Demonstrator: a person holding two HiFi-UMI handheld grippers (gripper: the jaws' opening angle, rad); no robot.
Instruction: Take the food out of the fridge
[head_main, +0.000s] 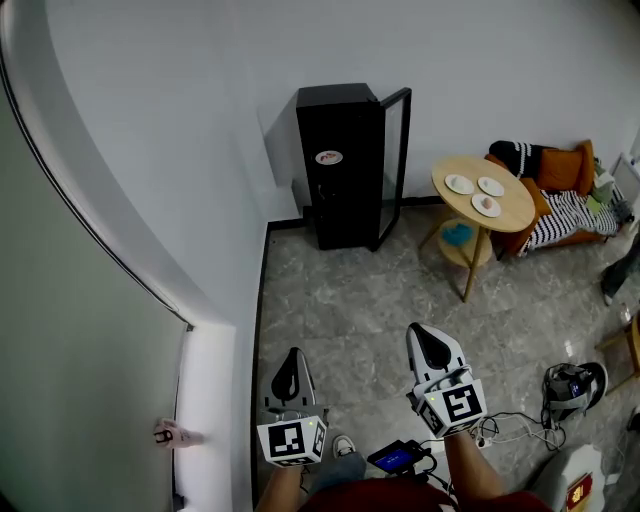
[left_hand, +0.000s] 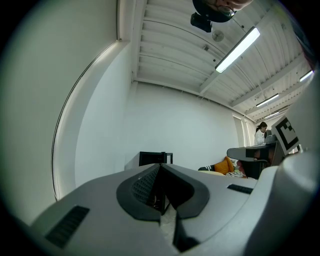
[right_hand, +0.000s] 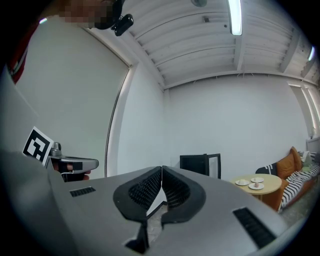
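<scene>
The black fridge (head_main: 338, 165) stands against the far wall with its glass door (head_main: 397, 160) swung open to the right; its inside is too dark to make out. It shows small and distant in the left gripper view as the fridge (left_hand: 155, 158) and in the right gripper view as the fridge (right_hand: 199, 164). Three small plates (head_main: 486, 205) with food sit on a round wooden table (head_main: 510, 215). My left gripper (head_main: 291, 364) and right gripper (head_main: 429, 342) are held low over the floor, well short of the fridge. Both are shut with nothing between the jaws.
A curved white wall (head_main: 120, 200) runs along the left. A sofa (head_main: 565, 195) with orange cushions stands behind the table. Cables and a small device (head_main: 400, 458) lie on the marble floor by my feet, with a dark bag (head_main: 572, 384) at right. A person (left_hand: 260, 134) stands far off.
</scene>
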